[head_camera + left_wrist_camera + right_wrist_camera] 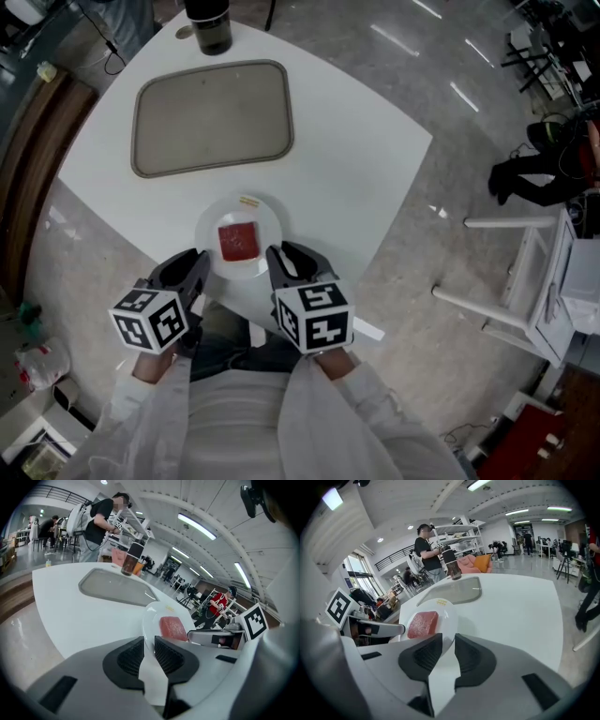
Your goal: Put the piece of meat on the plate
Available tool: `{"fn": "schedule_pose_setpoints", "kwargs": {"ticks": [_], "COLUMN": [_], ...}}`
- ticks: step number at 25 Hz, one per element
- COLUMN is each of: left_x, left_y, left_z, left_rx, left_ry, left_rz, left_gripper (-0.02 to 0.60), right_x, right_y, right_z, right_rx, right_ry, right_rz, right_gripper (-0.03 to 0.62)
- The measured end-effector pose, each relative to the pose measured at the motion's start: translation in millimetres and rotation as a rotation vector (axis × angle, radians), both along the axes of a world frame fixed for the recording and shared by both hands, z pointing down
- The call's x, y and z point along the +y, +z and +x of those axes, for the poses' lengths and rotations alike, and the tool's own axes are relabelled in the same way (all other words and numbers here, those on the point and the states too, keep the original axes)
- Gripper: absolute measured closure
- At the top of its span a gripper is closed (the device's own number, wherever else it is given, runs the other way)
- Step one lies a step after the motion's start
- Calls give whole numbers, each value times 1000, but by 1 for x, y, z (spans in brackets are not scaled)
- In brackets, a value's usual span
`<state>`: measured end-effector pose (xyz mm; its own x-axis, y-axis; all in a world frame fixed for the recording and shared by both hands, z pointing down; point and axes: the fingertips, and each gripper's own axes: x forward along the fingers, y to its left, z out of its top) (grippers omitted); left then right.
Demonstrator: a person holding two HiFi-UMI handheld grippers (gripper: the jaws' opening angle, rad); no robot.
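Meat slab (238,241), red, square, raw, lay on round white plate (270,225) just ahead of left gripper (195,267) and right gripper (278,258), both with jaws parted and empty. I judged it soft, slick, light: pinch opposite edges.

Red square meat (238,241) lies flat; centred on round white plate (273,228).

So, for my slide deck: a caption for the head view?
Left tongs and right tongs flank a round white plate bearing a square red piece of meat.

Meat (239,241) on plate (269,218), tray (211,117) behind
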<state>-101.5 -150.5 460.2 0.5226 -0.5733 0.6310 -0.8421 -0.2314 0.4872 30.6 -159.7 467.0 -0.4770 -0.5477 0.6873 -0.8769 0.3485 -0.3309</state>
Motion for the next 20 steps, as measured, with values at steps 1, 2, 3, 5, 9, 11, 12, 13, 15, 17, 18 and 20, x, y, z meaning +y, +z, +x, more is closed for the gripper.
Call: {"fn": "schedule_pose_setpoints", "kwargs": {"ticks": [1, 2, 3, 5, 9, 11, 12, 13, 15, 17, 18, 20], "left_x": [-8, -15, -23, -38, -75, -91, -99, -106, -123, -141, -149, -165], "left_y": [-1, -1, -1, -1, -1, 0, 0, 0, 0, 1, 1, 3], "left_z": [-6, -11, -16, -27, -48, -55, -58, -62, -69, -77, -81, -85], "left_rx": [0, 1, 2, 5, 9, 17, 20, 22, 23, 24, 25, 28], "left_ry": [6, 12, 18, 32, 54, 55, 56, 60, 72, 83, 86, 89], "left_rz": [0, 0, -2, -6, -5, -14, -21, -25, -29, -29, -29, -28], "left_gripper": [506, 506, 506, 506, 506, 506, 506, 506, 506, 506, 505, 506], "right_x": [-7, -15, -22, -37, -72, -88, -95, -103, -119, -135, -142, -156], "right_y": [-1, -1, -2, -4, -4, -4, -5, -5, -6, -4, -2, -1], "right_z": [-6, -11, -16, -27, -48, -55, -58, -61, -69, -76, -80, -84], "right_rx": [-3, -5, -7, -9, -9, -12, -14, -16, -16, -18, -20, -21], "right_ry": [9, 19, 28, 46, 73, 89, 99, 109, 124, 134, 138, 148], "right_rz": [1, 3, 4, 7, 11, 9, 7, 5, 3, -4, -6, -9], "right_gripper": [502, 502, 502, 503, 503, 504, 505, 507, 507, 507, 507, 507]}}
